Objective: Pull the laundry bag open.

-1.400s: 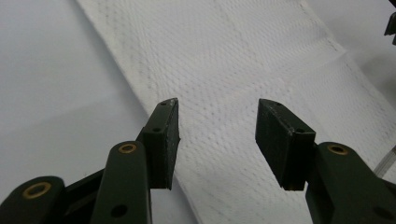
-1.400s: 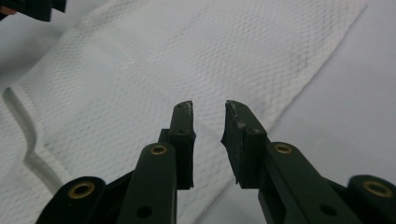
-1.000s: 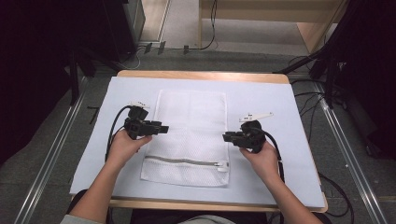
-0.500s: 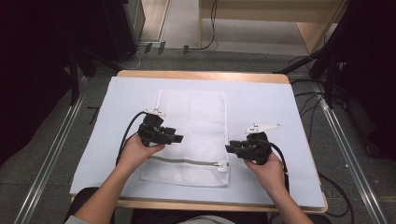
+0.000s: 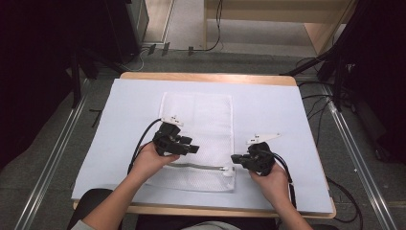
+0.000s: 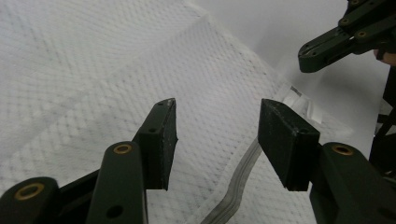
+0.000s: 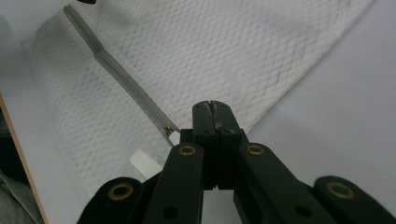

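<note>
A white rectangular mesh laundry bag (image 5: pixel 198 139) is laid flat near the middle of the pale blue table cover (image 5: pixel 287 110), with a grey zipper (image 5: pixel 198 166) across its near end. From the high view both grippers are seen low over that end: the left gripper (image 5: pixel 191 147) above the mesh just beyond the zipper, the right gripper (image 5: pixel 235 158) at the bag's right edge, near the zipper's end.

In the left gripper view the jaws are seen spread, having just been narrowed slightly, with only mesh and a length of zipper below them. In the right gripper view the jaws are pressed together, having just been closed; the small zipper pull (image 7: pixel 172 135) lies just beside them. Whether anything is pinched cannot be made out.

The weave is fine and diamond-patterned, faintly creased.
</note>
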`<state>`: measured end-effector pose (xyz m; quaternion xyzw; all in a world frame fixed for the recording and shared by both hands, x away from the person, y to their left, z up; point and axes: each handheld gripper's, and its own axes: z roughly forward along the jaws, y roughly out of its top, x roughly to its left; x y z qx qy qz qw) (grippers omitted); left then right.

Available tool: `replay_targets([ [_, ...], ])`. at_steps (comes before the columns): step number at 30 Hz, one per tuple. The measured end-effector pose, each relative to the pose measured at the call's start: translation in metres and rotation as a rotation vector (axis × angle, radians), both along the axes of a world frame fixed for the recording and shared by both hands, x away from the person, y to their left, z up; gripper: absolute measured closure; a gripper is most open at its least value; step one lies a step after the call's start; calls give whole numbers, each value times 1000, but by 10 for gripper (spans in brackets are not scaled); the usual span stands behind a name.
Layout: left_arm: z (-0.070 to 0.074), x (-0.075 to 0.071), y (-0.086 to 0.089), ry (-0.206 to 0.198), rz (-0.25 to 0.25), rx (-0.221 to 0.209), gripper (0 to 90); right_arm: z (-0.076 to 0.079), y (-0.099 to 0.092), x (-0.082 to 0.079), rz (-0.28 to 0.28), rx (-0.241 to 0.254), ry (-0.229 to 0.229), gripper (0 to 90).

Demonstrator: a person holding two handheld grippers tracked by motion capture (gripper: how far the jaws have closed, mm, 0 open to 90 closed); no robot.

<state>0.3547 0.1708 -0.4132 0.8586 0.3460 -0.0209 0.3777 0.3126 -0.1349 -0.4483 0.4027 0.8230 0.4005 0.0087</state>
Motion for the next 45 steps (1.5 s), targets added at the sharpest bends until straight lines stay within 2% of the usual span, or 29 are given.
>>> replay_targets([
  [4, -1, 0, -5, -15, -22, 3, 524, -6, 1, -2, -8, 8, 42, 900],
  [6, -2, 1, -6, -12, -32, 7, 573, -9, 5, -3, -1, -12, 44, 900],
  [11, -1, 3, -8, -26, -28, 5, 580, -17, 10, -4, 5, -47, 74, 900],
  [15, -3, 4, -9, -19, -34, 11, 579, -18, 14, -6, 30, -48, 75, 900],
  [23, -5, 3, -10, -16, -44, 21, 578, -16, 19, -8, 40, -37, 85, 900],
  [27, -6, 3, -11, -11, -50, 27, 582, -17, 18, -4, 23, -44, 57, 900],
  [33, -8, 2, -11, -6, -57, 29, 601, -22, 20, -2, 56, -35, 83, 900],
  [36, -9, 0, -13, 19, -80, 21, 687, -25, 16, 0, 69, -1, 90, 900],
  [38, -12, -4, -14, 8, -88, 35, 762, -25, 16, -1, 58, -1, 99, 900],
  [42, -23, -10, -20, 49, -108, 37, 893, -23, 16, -3, 55, -12, 114, 900],
  [44, -29, -11, -24, 85, -134, 43, 900, -22, 17, -4, 58, -15, 116, 900],
  [45, -32, -12, -27, 85, -137, 59, 900, -22, 17, -4, 57, -14, 117, 900],
])
